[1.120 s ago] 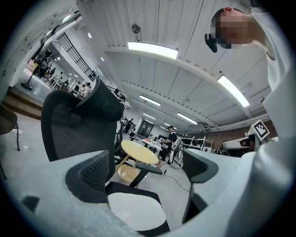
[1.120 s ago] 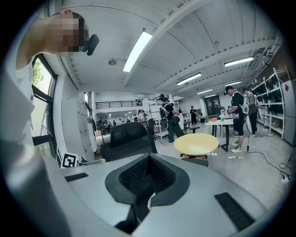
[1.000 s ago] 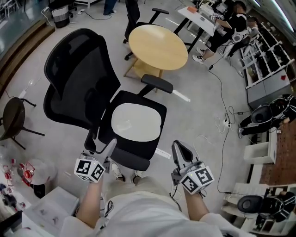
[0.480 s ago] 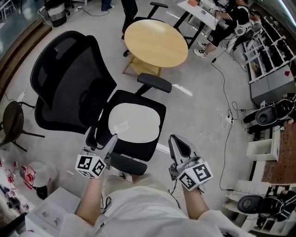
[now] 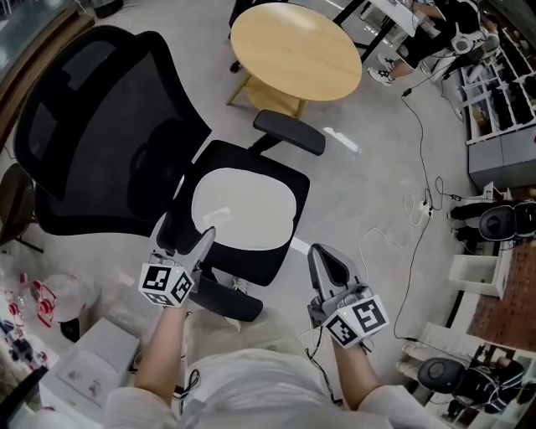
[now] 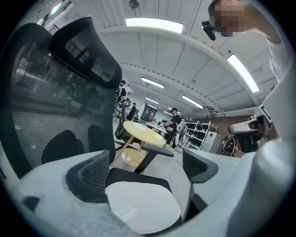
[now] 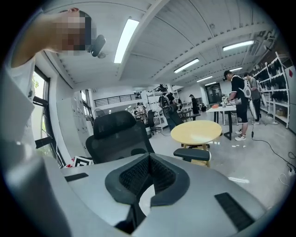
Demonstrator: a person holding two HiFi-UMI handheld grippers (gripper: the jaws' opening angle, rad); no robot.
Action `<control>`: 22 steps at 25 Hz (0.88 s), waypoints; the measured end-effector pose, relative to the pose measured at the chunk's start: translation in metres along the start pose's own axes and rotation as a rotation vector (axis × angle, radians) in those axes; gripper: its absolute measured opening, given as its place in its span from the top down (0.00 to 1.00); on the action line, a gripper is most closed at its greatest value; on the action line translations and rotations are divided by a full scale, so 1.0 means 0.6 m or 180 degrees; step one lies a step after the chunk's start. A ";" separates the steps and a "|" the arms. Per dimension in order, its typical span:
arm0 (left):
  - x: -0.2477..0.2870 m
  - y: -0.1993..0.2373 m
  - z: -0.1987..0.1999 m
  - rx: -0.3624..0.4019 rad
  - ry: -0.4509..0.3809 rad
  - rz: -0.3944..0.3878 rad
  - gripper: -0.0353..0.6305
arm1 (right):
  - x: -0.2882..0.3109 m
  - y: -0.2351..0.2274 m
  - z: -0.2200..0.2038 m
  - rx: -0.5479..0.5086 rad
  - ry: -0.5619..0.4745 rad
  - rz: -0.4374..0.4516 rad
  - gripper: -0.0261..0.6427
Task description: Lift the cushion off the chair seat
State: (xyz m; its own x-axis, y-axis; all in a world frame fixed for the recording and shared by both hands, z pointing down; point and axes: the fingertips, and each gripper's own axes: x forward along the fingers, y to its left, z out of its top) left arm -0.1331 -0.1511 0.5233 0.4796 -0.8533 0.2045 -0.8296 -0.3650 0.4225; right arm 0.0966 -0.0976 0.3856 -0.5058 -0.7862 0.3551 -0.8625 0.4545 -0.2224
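A white oval cushion (image 5: 243,209) lies flat on the seat of a black mesh office chair (image 5: 100,142). My left gripper (image 5: 182,240) hovers at the seat's near left corner, jaws wide open with nothing between them. In the left gripper view the cushion (image 6: 143,208) shows low between the open left gripper (image 6: 143,173) pads. My right gripper (image 5: 322,255) hangs off the seat's near right side, clear of the chair and shut on nothing. In the right gripper view its right gripper (image 7: 148,178) pads meet, and a sliver of the cushion (image 7: 144,203) shows below them.
A round wooden table (image 5: 293,50) stands just beyond the chair's right armrest (image 5: 289,132). Cables (image 5: 419,201) trail over the floor on the right, with shelves and people at desks (image 5: 452,25) further back. Boxes (image 5: 75,369) sit at the lower left.
Both grippers have closed in on the chair seat. The left one now reaches the seat's near left corner. The cushion has not moved.
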 end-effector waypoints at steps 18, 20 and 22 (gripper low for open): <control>0.166 0.157 -0.204 0.0166 0.0695 0.0262 0.21 | 0.203 -0.051 -0.129 0.0196 0.0157 0.0486 0.96; 0.186 0.163 -0.223 0.0170 0.0794 0.0227 0.21 | 0.214 -0.057 -0.137 0.0211 0.0168 0.0503 0.96; 0.205 0.164 -0.237 0.0210 0.0891 0.0171 0.21 | 0.223 -0.060 -0.142 0.0239 0.0176 0.0524 0.96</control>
State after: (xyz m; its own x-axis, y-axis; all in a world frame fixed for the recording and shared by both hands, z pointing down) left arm -0.1152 -0.2393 0.7155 0.4872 -0.7396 0.4644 -0.8683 -0.3535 0.3480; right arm 0.0587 -0.1835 0.5183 -0.6417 -0.6786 0.3574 -0.7658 0.5408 -0.3481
